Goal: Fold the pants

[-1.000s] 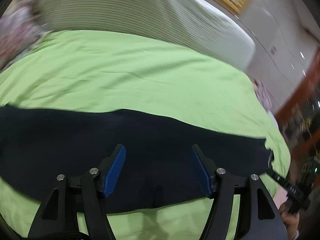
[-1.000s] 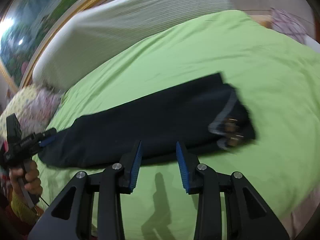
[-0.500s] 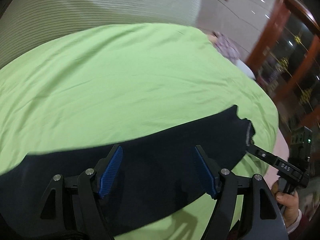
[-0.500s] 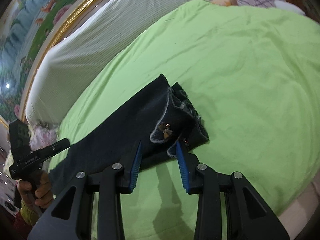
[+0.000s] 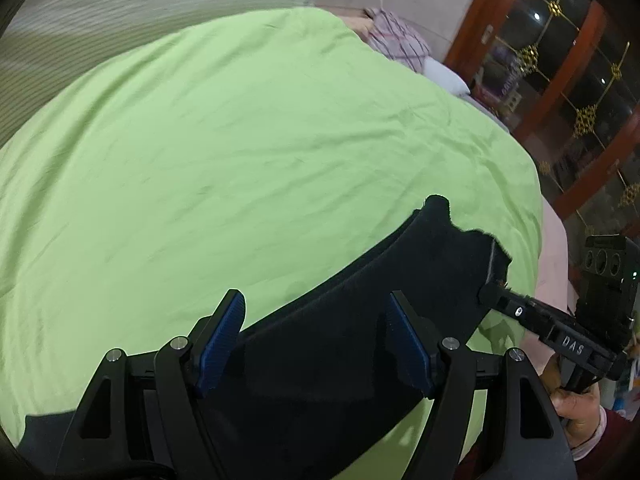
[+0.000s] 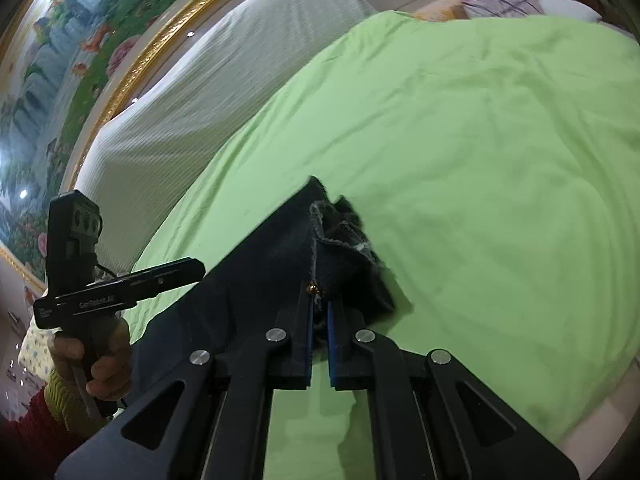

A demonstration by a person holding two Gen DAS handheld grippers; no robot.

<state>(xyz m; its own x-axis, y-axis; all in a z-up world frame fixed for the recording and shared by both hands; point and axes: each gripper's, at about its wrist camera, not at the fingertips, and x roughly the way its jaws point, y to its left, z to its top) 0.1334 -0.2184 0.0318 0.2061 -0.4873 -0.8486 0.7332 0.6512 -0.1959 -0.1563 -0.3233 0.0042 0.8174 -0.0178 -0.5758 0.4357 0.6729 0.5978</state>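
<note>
- Left wrist view: my left hand-held gripper [image 5: 314, 342] stands wide open, blue pads [image 5: 220, 342] well apart, nothing between them. It hovers over the middle stretch of the dark pants [image 5: 348, 344]; whether the fingertips touch the cloth, I cannot tell.
- Pants lie as a long dark band across the near edge of the green bedspread [image 5: 248, 152], one end running out of frame at lower left, the other ragged end at right.
- Same view, right side: my right hand-held gripper [image 5: 490, 295] seen from outside, its tip at the ragged end of the pants; my right hand [image 5: 576, 404] on the grip below.
- Right wrist view: right hand-held gripper [image 6: 319, 312] is narrowed to a slim gap, pads pinching the bunched hem of the pants [image 6: 260, 292] by a small brass stud [image 6: 313, 289].
- Only this view shows the hem's frayed pale edge folded up in a loose heap, the framed floral painting [image 6: 60, 64] and the white ribbed headboard [image 6: 208, 76].
- Only the left view shows the wooden glazed doors [image 5: 580, 80]; both show the checked pillow [image 5: 396, 40].
- No containers in view.
</note>
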